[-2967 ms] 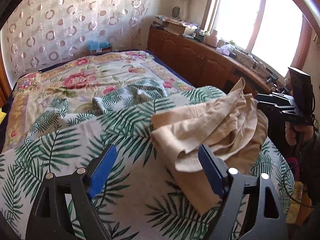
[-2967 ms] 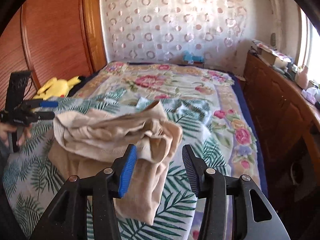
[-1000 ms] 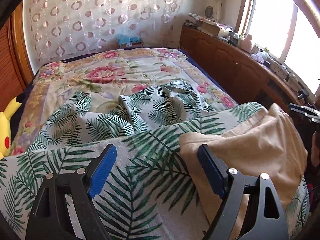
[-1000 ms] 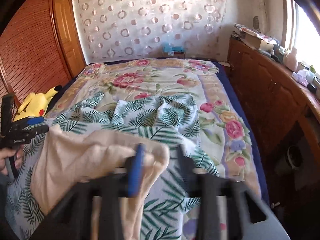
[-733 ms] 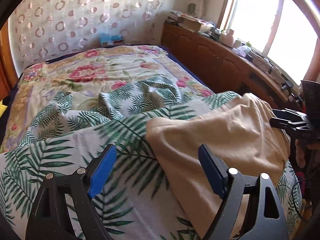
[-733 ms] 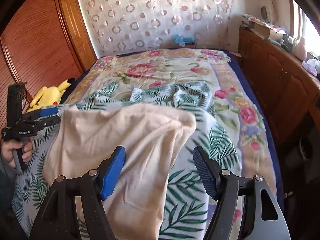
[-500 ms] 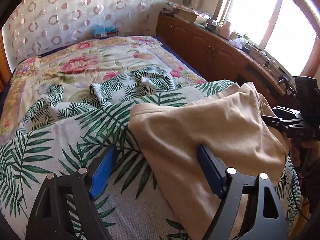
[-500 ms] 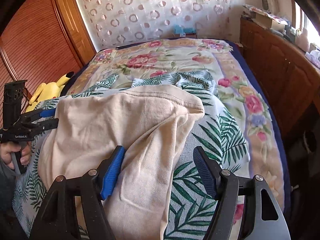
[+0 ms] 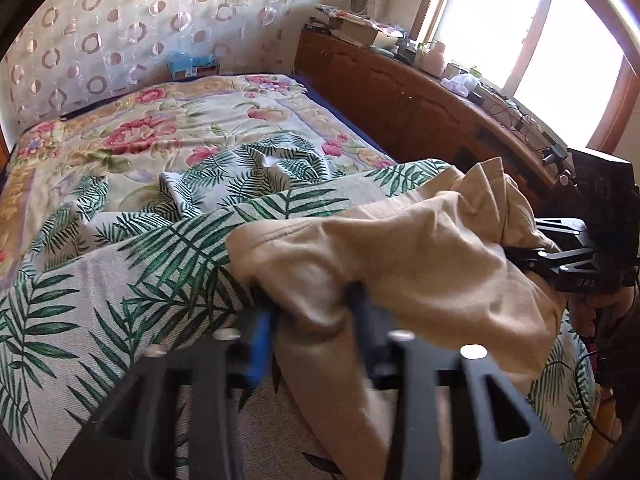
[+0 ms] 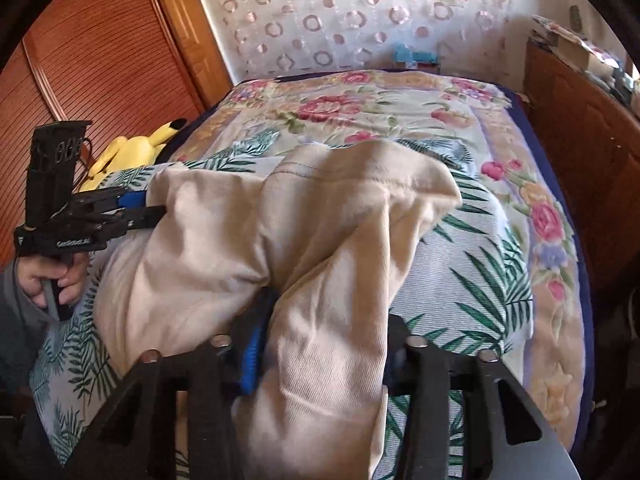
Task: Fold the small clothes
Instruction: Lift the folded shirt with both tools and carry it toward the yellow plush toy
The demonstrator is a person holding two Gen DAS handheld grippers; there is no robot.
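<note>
A beige garment [image 9: 420, 256] lies bunched on the palm-leaf blanket [image 9: 120, 280] at the near end of the bed; it also fills the right wrist view [image 10: 288, 240]. My left gripper [image 9: 312, 320] is shut on the garment's near left edge, its fingers motion-blurred. My right gripper [image 10: 320, 336] is shut on the garment's near right edge, with cloth draped over its fingers. Each gripper shows in the other's view, the right one [image 9: 532, 258] and the left one [image 10: 148, 208], both at the cloth's sides.
A floral bedspread [image 9: 160, 136] covers the far bed. A wooden cabinet [image 9: 420, 120] with clutter runs along the window side. A yellow plush toy [image 10: 132, 148] lies by the wooden wardrobe doors [image 10: 80, 80]. A blue tissue box [image 9: 192, 65] sits at the headboard wall.
Both grippers were open beside the garment half a second ago; both have closed on its near edges, and the cloth has bunched and lifted between them.
</note>
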